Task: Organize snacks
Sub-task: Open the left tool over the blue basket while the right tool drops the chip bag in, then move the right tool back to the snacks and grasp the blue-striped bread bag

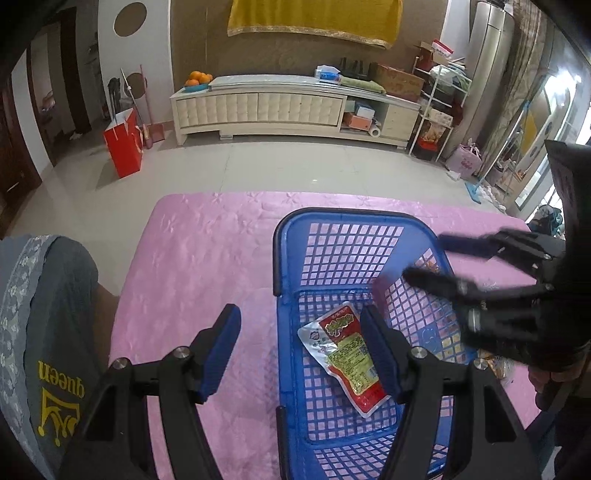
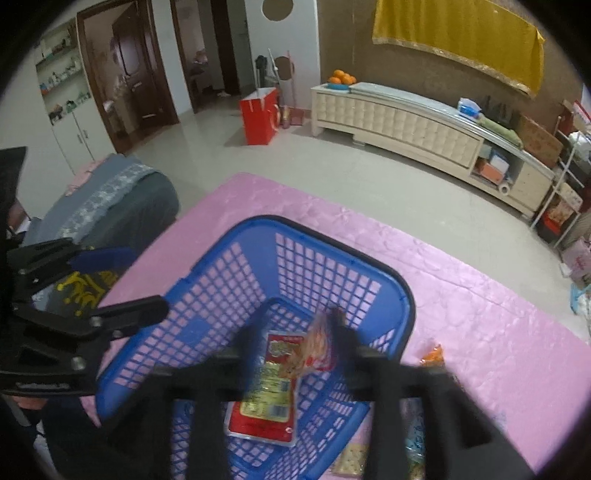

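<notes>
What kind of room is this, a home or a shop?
Most likely a living room in a home. A long cream TV cabinet stands by the wall with a plate of oranges on it, and a broom leans in the corner beside a red paper bag.

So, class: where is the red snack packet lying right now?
The red snack packet lies flat on the blue basket's floor in both views, beside the left gripper's right finger.

Pale glossy floor tiles [image 1: 258, 166] everywhere. A long cream TV cabinet [image 1: 288, 105] sits against a brown wall [image 1: 207, 48], with a yellow cloth [image 1: 314, 16] hanging above it and a bowl of oranges [image 1: 197, 79] on its left end. A red paper bag [image 1: 123, 142] stands on the floor, dark wooden doors [image 2: 125, 77] are further left, and daylight comes in at the right.
</notes>
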